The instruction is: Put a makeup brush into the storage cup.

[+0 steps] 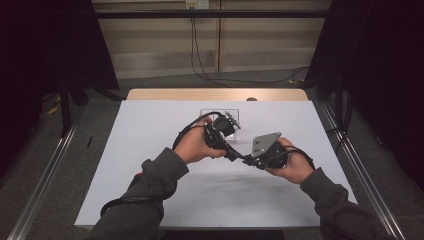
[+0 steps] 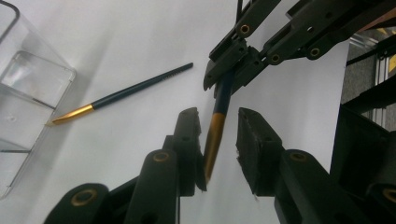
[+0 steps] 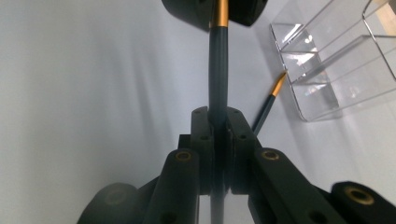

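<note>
The right gripper (image 3: 218,123) clamps a dark, gold-banded brush (image 3: 217,79), its far end between the left gripper's (image 3: 217,11) jaws; a second brush (image 3: 270,103) lies beside a clear box (image 3: 327,65) on the white table (image 3: 93,93).

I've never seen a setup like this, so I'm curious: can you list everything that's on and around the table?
Dark blue paintbrush with gold ferrule: one, held between both grippers.
Second matching paintbrush: one, lying on the table beside the box.
Clear plastic compartment box: one, on the table.
White table: one, centre.
Black cables on the floor: behind the table.
Left hand-held gripper: black, open around the brush.
Right hand-held gripper: black, shut on the handle.
</note>
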Tool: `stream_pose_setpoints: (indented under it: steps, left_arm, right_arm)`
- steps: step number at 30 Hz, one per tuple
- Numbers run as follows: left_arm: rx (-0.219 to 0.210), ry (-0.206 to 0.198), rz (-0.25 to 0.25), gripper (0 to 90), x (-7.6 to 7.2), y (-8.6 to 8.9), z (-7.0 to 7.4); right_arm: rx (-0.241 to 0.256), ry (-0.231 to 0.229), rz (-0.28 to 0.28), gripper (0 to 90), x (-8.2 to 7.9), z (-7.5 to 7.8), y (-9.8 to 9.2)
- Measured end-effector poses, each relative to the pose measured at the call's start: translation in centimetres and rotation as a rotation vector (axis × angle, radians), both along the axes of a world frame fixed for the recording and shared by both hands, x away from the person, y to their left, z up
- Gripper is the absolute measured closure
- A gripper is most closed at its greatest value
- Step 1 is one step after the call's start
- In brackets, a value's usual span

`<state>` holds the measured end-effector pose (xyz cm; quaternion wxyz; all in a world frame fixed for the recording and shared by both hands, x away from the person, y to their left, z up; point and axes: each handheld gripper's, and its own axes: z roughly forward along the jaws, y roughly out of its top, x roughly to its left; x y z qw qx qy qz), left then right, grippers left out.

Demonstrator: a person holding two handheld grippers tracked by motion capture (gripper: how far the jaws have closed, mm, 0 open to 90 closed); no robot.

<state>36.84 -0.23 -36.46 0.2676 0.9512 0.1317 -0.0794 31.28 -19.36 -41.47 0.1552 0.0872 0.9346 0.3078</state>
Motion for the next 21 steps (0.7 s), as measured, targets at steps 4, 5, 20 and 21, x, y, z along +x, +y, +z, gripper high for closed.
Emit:
stream_pose_setpoints:
  steps: [4, 5, 20, 21]
  left_arm:
    - [-0.006, -0.001, 0.004, 67.6, 0.0, 0.1, 0.0]
    - [-0.005, -0.001, 0.003, 66.8, 0.0, 0.1, 0.0]
    - [-0.036, -0.026, 0.059, 48.6, 0.3, 1.0, 0.0]
    - [-0.041, -0.025, 0.061, 47.1, 0.3, 1.0, 0.0]
  right_arm:
    - [0.012, 0.009, -0.009, 84.5, 0.2, -0.1, -0.3]
    - [0.006, 0.014, -0.017, 84.5, 0.1, -0.2, -0.4]
    - [0.040, 0.035, -0.087, 84.5, 0.5, -0.3, -1.8]
    - [0.045, 0.035, -0.089, 84.5, 0.5, -0.3, -1.9]
